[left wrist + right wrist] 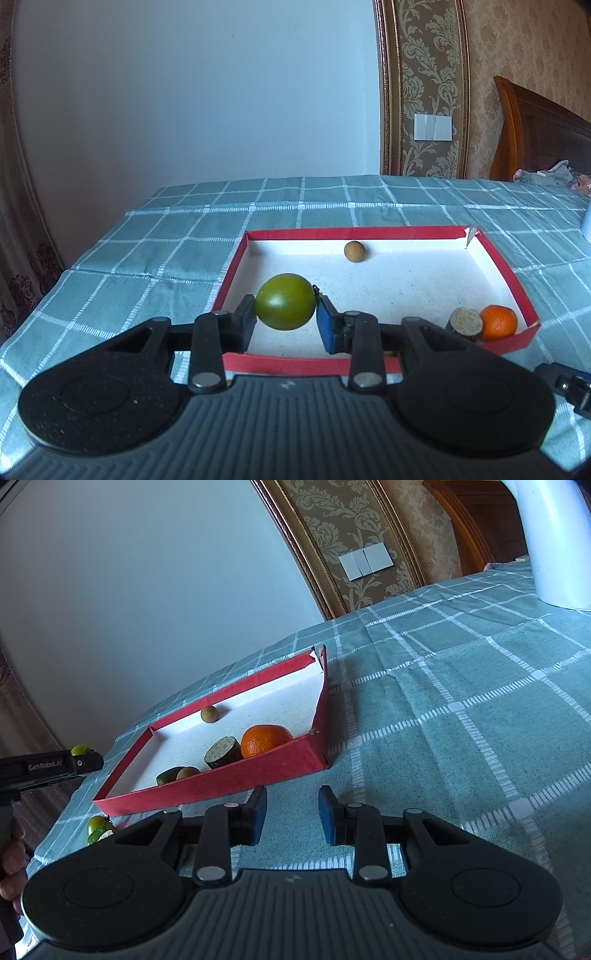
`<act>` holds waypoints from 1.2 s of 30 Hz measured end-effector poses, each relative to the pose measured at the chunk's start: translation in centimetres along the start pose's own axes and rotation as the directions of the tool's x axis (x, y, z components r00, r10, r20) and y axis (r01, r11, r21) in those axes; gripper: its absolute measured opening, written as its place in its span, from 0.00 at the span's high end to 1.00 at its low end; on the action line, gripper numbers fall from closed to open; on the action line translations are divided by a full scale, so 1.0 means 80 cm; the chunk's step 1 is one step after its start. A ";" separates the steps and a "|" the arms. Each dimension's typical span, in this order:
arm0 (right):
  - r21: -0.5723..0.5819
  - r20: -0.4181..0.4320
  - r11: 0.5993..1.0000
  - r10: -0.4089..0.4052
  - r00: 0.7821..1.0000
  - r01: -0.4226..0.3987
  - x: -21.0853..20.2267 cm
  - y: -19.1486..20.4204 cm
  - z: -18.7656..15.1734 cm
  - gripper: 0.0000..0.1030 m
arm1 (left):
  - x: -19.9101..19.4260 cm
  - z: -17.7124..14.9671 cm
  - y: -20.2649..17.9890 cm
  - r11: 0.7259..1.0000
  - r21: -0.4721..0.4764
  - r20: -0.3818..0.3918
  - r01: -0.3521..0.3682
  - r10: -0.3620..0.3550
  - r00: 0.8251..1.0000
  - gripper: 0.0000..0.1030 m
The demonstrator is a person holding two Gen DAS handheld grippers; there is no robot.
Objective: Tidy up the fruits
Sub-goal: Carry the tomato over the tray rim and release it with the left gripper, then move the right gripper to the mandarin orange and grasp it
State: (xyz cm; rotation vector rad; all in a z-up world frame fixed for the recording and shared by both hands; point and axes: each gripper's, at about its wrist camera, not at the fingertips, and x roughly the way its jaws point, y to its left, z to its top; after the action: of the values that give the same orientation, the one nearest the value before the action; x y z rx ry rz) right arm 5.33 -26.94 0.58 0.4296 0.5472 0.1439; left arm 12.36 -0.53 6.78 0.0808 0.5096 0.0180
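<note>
Left hand-held gripper clamps a green fruit above the red tray at frame centre — right hand-held gripper gapes, released, over checked cloth

The left gripper is level, its blue-padded fingers pressed against both sides of a green fruit held clear of the surface below. The right gripper is tilted, its two fingers parted with nothing between them. From the right wrist view, the person's left hand shows at the frame's left edge, gripping the other tool's handle.
</note>
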 end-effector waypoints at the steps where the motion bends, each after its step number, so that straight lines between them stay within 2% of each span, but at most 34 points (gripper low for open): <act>1: 0.001 0.000 1.000 0.001 1.000 -0.001 0.000 0.000 0.000 0.72 | 0.006 0.003 0.000 1.000 0.002 -0.001 -0.001 0.001 1.000 0.69; 11: 0.003 -0.004 1.000 0.008 1.000 -0.008 0.001 -0.001 0.000 0.72 | 0.055 0.004 0.003 1.000 -0.009 -0.062 -0.014 0.014 0.998 0.68; 12: 0.003 -0.004 1.000 0.009 1.000 -0.009 0.001 -0.001 0.001 0.72 | 0.057 0.002 0.004 1.000 -0.007 -0.065 -0.020 0.020 0.998 0.66; 14: 0.004 -0.004 1.000 0.009 1.000 -0.009 0.001 -0.001 0.001 0.72 | 0.058 -0.001 0.003 0.999 0.000 -0.055 -0.040 0.040 0.998 0.51; 15: 0.004 -0.004 1.000 0.009 1.000 -0.009 0.001 -0.001 0.001 0.72 | 0.056 -0.001 0.003 0.999 0.003 -0.044 -0.051 0.051 0.998 0.39; 16: 0.004 -0.003 1.000 0.008 1.000 -0.008 0.001 -0.001 0.001 0.72 | 0.054 -0.001 0.003 0.998 0.007 -0.032 -0.055 0.056 0.998 0.35; 21: 0.006 -0.002 1.000 0.007 1.000 -0.007 0.001 0.000 0.000 0.72 | 0.036 -0.003 0.004 0.999 0.014 -0.017 -0.043 0.043 0.999 0.33; 24: 0.008 -0.001 1.000 0.006 1.000 -0.006 0.002 -0.001 0.000 0.72 | 0.011 -0.010 0.011 0.999 -0.003 0.010 -0.041 0.041 0.999 0.09; 25: 0.008 -0.001 1.000 0.005 1.000 -0.005 0.001 -0.001 0.000 0.72 | 0.001 -0.014 0.015 0.999 -0.009 0.022 -0.035 0.035 0.999 0.05; 31: 0.008 -0.003 1.000 0.001 1.000 -0.001 0.001 -0.001 0.000 0.71 | -0.052 -0.056 0.058 0.996 -0.087 0.034 -0.015 0.018 0.999 0.00; 36: -0.007 -0.007 1.000 -0.010 1.000 0.010 0.001 0.003 0.000 0.71 | -0.068 -0.098 0.095 0.987 -0.131 0.056 -0.090 0.098 0.994 0.00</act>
State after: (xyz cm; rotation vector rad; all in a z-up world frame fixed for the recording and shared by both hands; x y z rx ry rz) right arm 5.41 -26.70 0.64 0.4195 0.5557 0.1377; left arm 3.79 7.42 3.22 -0.0208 0.4405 0.1398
